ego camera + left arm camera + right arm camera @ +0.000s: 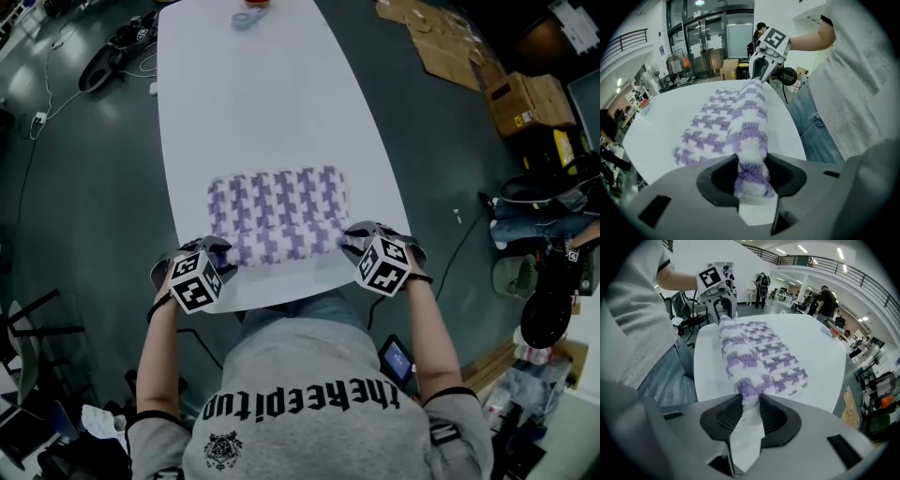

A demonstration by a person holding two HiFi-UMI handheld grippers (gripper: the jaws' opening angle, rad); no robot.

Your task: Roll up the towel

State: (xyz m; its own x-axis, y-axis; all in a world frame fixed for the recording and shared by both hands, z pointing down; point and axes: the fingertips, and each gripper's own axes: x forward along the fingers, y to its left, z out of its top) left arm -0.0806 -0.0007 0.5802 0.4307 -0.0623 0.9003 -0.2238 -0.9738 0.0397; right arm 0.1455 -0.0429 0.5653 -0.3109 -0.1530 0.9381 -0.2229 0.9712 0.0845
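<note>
Head view: white table (262, 94) runs from 12 to 6 o'clock. The purple-and-white checked towel (277, 216) lies flat on its near end, just short of the 6 o'clock edge. The left gripper (221, 255) is at the towel's 7 o'clock corner and the right gripper (350, 240) at its 5 o'clock corner. The marker cubes and hands cover both jaw tips here, so the grip cannot be read from this view. The towel's near edge is partly hidden under the two tools. A small blue thing (251, 17) at 12 o'clock on the table is cut off by the frame and can't be identified. The person's grey shirt (309, 403) fills the 6 o'clock side. Left gripper view: the jaws are closed on the towel's near edge, which is bunched into a thick fold that runs off toward 12 o'clock. The rest of the cloth lies flat on the table toward 10 o'clock. The other tool bites the far end of the same fold at 12 o'clock, its jaw tips buried in the pile. Jeans (818, 136) show at 3 o'clock. Right gripper view: the jaws pinch the fold's end tightly, with fluff squeezed between the ribbed pads. The fold runs toward 11 o'clock to the left tool and the flat part spreads toward 2 o'clock. Bare table shows through the gap below the pads. Figures in the hall behind are small and unclear.
</note>
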